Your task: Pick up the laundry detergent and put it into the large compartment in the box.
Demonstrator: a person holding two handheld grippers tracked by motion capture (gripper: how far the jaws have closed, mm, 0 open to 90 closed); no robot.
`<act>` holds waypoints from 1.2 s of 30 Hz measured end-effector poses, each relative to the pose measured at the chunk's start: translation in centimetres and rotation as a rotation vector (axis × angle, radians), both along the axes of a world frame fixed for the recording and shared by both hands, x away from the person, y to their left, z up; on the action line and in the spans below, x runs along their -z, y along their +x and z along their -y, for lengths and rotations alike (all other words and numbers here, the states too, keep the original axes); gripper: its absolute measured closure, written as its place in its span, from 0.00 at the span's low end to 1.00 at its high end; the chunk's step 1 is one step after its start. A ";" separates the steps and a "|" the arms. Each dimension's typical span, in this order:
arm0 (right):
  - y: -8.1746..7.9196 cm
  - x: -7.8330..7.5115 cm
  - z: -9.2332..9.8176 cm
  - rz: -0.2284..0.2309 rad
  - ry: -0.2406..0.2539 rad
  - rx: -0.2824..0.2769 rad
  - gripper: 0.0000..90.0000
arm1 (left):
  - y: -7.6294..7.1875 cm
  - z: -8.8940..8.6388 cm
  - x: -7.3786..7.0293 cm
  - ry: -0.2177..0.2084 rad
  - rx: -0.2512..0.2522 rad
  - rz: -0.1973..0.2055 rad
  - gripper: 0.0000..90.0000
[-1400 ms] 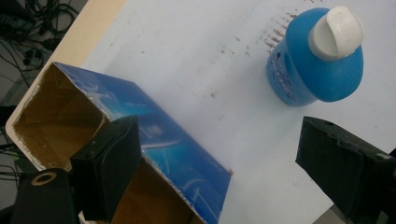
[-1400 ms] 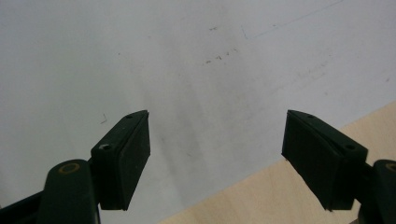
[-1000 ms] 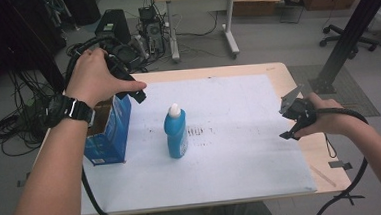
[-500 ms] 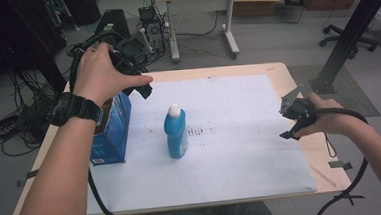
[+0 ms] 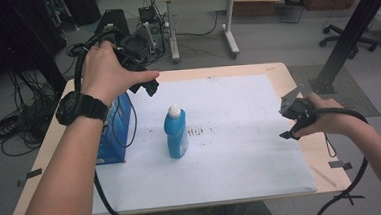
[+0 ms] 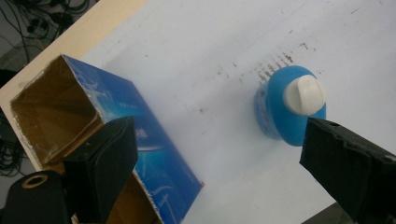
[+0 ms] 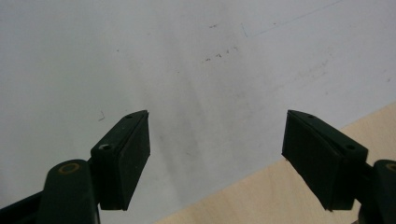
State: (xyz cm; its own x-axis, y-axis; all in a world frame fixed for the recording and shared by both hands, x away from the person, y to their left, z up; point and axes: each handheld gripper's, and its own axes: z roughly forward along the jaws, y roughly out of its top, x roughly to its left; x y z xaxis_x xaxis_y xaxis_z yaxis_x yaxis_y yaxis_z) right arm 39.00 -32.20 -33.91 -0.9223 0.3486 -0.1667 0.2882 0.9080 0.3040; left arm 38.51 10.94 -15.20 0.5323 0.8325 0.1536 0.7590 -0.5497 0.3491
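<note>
1. The bottle (image 5: 176,132) stands upright mid-counter (image 5: 264,198), just right of the open box (image 6: 88,140), untouched.
2. The left gripper (image 6: 219,154) hangs above both, jaws wide apart and empty.
3. The right gripper (image 5: 290,115) waits at the counter's right side, jaws wide, empty.
4. Nothing looks done yet; any grasp lies ahead.

1. Blue bottle (image 5: 176,133) upright mid-sheet; open blue carton (image 5: 113,128) just beside it at the table's left edge, narrow gap between
2. White sheet (image 5: 241,149) bare right of the bottle, wide passage
3. Right gripper (image 5: 290,117) low at the right edge; left gripper (image 6: 219,172) above carton, jaws wide
</note>
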 end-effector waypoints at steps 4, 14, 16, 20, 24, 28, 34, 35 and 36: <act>0.0 0.0 0.0 0.001 0.000 -0.002 0.26 | -0.1 0.5 0.0 -0.026 -0.022 -0.003 0.13; -0.1 0.0 0.1 0.003 0.001 -0.004 0.26 | 0.1 1.7 0.1 -0.074 -0.076 -0.033 0.13; -0.1 -0.1 0.2 0.004 0.003 -0.002 0.26 | 0.2 1.9 0.2 -0.077 -0.090 -0.038 0.13; -0.2 -0.1 0.2 0.006 0.003 -0.004 0.26 | 0.3 2.3 0.5 -0.090 -0.116 -0.054 0.13; -0.2 0.0 0.3 0.005 0.003 -0.003 0.26 | 0.5 2.8 0.9 -0.096 -0.129 -0.063 0.14; -0.2 0.0 0.3 0.006 0.002 -0.004 0.26 | 0.5 3.5 1.4 -0.100 -0.119 -0.073 0.14; -0.2 0.1 0.4 0.006 0.001 -0.003 0.26 | 0.7 4.2 2.2 -0.093 -0.127 -0.085 0.13; -0.2 0.1 0.5 0.006 0.000 -0.002 0.26 | 0.7 4.3 2.3 -0.095 -0.130 -0.091 0.13; -0.2 0.1 0.5 0.006 0.000 -0.002 0.26 | 0.7 4.3 2.3 -0.095 -0.130 -0.091 0.13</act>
